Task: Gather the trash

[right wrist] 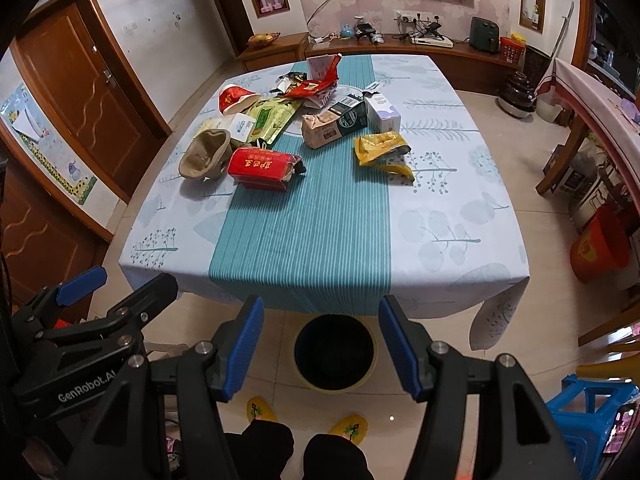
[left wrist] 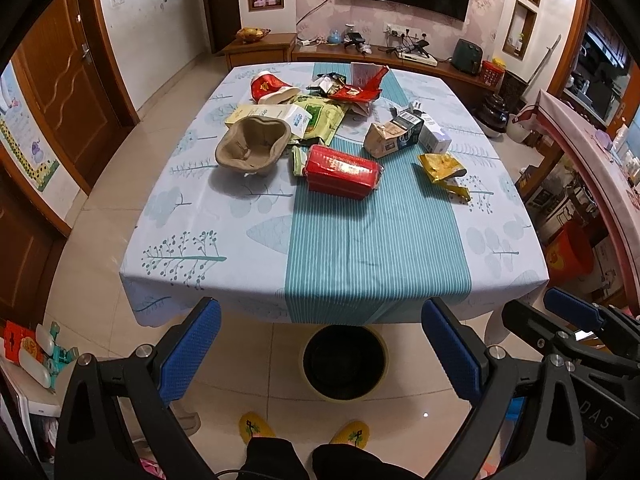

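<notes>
Crumpled wrappers, flattened cartons and a moulded-pulp cup holder (left wrist: pixel 253 146) are seen piled in the upper centre of the frame on a leaf-printed tablecloth (left wrist: pixel 192 216). A glossy red packet (left wrist: pixel 342 171) is seen nearest. A round dark bin (left wrist: pixel 344 362) is shown at lower centre. The left gripper (left wrist: pixel 320 354) and right gripper (right wrist: pixel 320 348) are held wide, empty.

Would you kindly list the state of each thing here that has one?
Left gripper: open, empty.
Right gripper: open, empty.
Bin: open on the floor, looks empty.
Pulp tray: tipped on its side.
Red box: lying flat.
Yellow wrapper: crumpled.
</notes>
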